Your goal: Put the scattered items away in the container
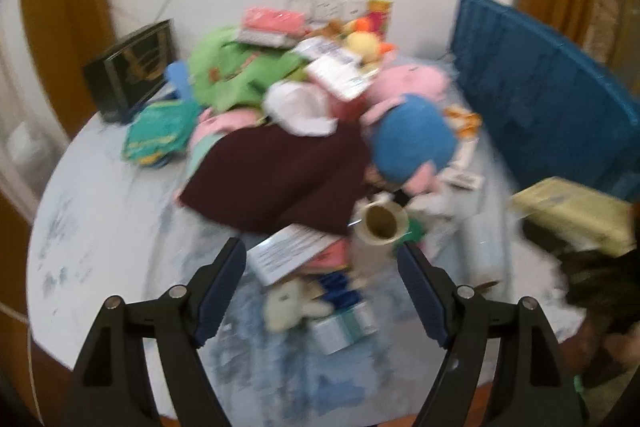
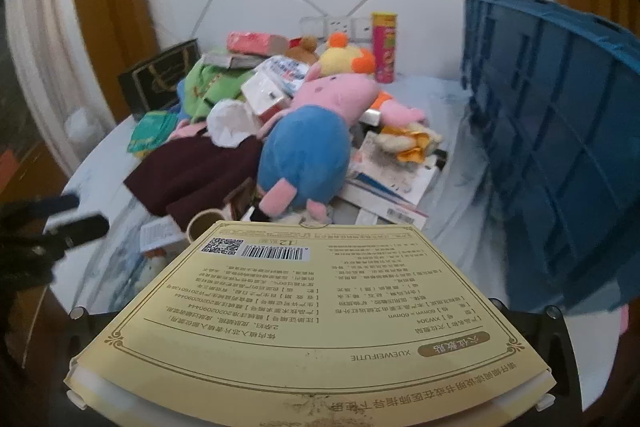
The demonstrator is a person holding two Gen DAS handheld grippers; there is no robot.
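A heap of items covers the round table [image 1: 100,227]: a plush pig with a blue body [image 1: 412,139] [image 2: 308,143], a maroon cloth [image 1: 272,171] [image 2: 192,175], a green garment [image 1: 232,75], boxes, and a tape roll [image 1: 382,223] [image 2: 204,223]. The blue crate [image 1: 540,99] [image 2: 560,147] stands at the right. My left gripper [image 1: 322,283] [image 2: 76,217] hangs open above a printed leaflet [image 1: 288,251] and a small white plush [image 1: 292,303], gripping nothing. A flat yellow box [image 2: 304,307] [image 1: 576,215] is held off the table in my right gripper [image 1: 588,267], and it hides the fingers.
A black gift bag [image 1: 132,71] [image 2: 160,79] stands at the table's far left edge. A tall pink and yellow snack can [image 2: 385,47] is upright at the back by the white wall. Bare tabletop shows at the left [image 1: 80,267] and before the crate [image 2: 452,99].
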